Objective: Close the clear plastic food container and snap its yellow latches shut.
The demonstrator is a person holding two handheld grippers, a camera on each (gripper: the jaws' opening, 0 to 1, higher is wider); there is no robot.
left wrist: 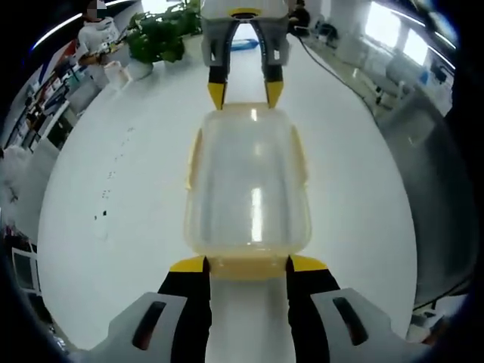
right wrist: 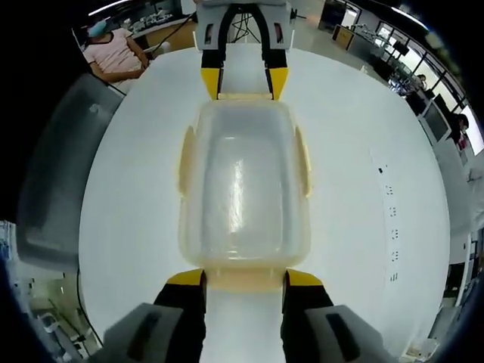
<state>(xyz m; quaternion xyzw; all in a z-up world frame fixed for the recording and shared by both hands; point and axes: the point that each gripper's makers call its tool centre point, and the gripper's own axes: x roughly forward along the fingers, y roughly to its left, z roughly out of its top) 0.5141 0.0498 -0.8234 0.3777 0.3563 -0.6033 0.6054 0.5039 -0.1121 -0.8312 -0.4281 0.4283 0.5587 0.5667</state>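
The clear plastic container (left wrist: 248, 181) lies on the white table (left wrist: 113, 197) with its lid on, lengthwise between my two grippers. Yellow side latches (left wrist: 194, 157) run along both long edges. My left gripper (left wrist: 247, 265) stands open at the near end, its yellow-tipped jaws on either side of the yellow end latch (left wrist: 246, 268). My right gripper (left wrist: 245, 93) faces it at the far end, its jaws apart beside that end. In the right gripper view the container (right wrist: 243, 181) lies the same way, with my right gripper (right wrist: 244, 278) near and my left gripper (right wrist: 243, 82) far.
A potted plant (left wrist: 159, 34) and a white cup (left wrist: 117, 72) stand at the far left of the round table. A grey chair (right wrist: 57, 174) is beside the table edge, and a seated person in pink (right wrist: 113, 53) is beyond it. Cables (left wrist: 325, 60) trail at the far right.
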